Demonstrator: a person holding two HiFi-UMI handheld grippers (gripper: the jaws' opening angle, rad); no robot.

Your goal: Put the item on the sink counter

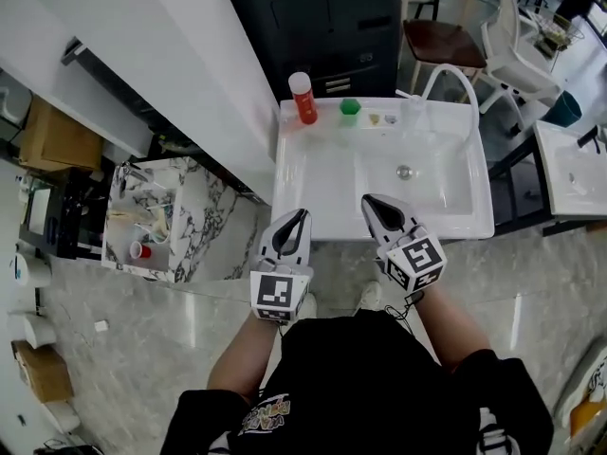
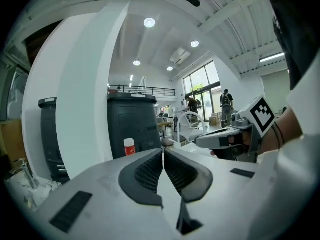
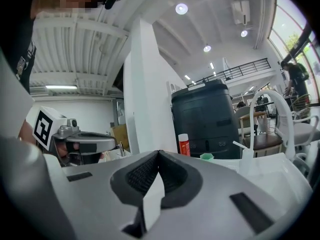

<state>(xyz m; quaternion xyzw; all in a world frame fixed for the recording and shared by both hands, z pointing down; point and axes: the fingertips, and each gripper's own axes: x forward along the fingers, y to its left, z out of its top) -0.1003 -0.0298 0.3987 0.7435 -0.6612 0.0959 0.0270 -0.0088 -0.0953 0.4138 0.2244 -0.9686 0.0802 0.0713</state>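
The white sink counter (image 1: 294,183) stands in front of me, with its basin and drain (image 1: 405,172) to the right. At its back edge stand a red bottle with a white cap (image 1: 303,98), a small green cup (image 1: 350,108) and a curved white faucet (image 1: 448,76). My left gripper (image 1: 303,215) hovers at the counter's front edge, jaws shut, nothing between them. My right gripper (image 1: 368,201) is over the front of the basin, also shut and empty. The left gripper view shows the closed pads (image 2: 150,171) and the bottle (image 2: 129,147); the right gripper view shows the bottle (image 3: 184,144) and the cup (image 3: 206,156).
A black cabinet (image 1: 327,22) rises behind the sink and a white wall (image 1: 180,74) runs along its left. A marble table (image 1: 199,226) with a red cup (image 1: 138,250) is lower left. Chairs (image 1: 450,36) and another white sink (image 1: 574,173) are to the right.
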